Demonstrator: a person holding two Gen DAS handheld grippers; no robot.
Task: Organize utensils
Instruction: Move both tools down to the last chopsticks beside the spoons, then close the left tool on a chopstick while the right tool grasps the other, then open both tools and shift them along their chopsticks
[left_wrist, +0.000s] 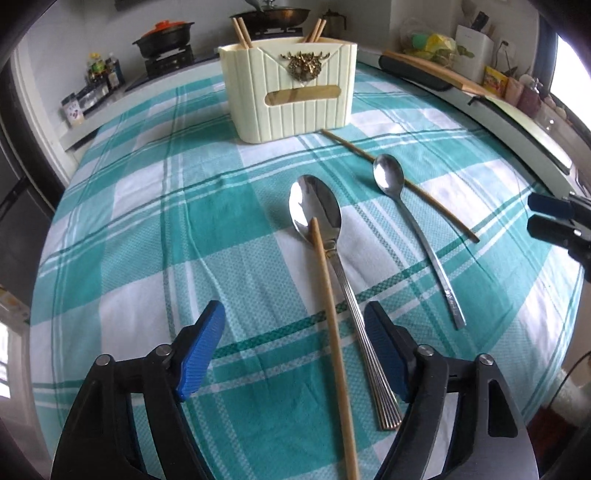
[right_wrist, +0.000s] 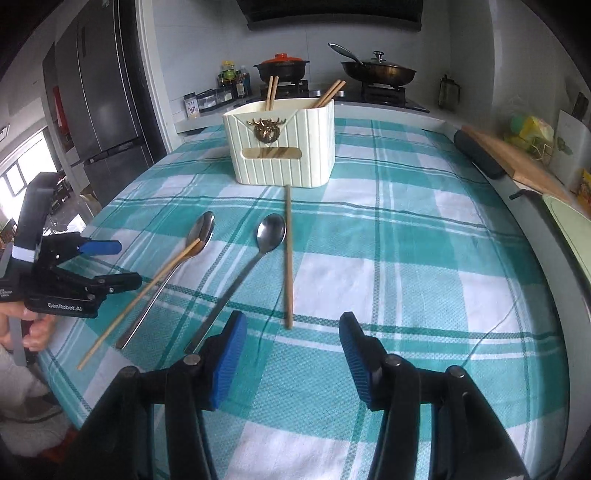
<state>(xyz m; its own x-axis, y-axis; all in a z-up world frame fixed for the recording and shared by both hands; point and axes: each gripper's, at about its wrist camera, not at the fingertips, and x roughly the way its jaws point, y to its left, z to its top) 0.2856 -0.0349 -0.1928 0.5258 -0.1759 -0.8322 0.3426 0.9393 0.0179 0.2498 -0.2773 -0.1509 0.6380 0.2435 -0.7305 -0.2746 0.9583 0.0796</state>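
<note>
Across checkered tabletop (left_wrist: 155, 221) we see two spoons, two loose chopsticks. Large spoon (left_wrist: 317, 210) frame centre, chopstick (left_wrist: 328, 306) crossing its bowl, both between spread jaws of our left gripper (left_wrist: 293, 328). Right gripper (right_wrist: 291, 332) jaws spread, empty. Cream holder (left_wrist: 290, 88) upper centre.

Teal-white checked cloth (right_wrist: 406, 258) on desk; behind it a black pot with red lid (right_wrist: 282, 66), lidded frying pan (right_wrist: 378, 72), sauce bottles (right_wrist: 232, 79), fridge (right_wrist: 99, 92), cutting board (right_wrist: 517, 162) at right
</note>
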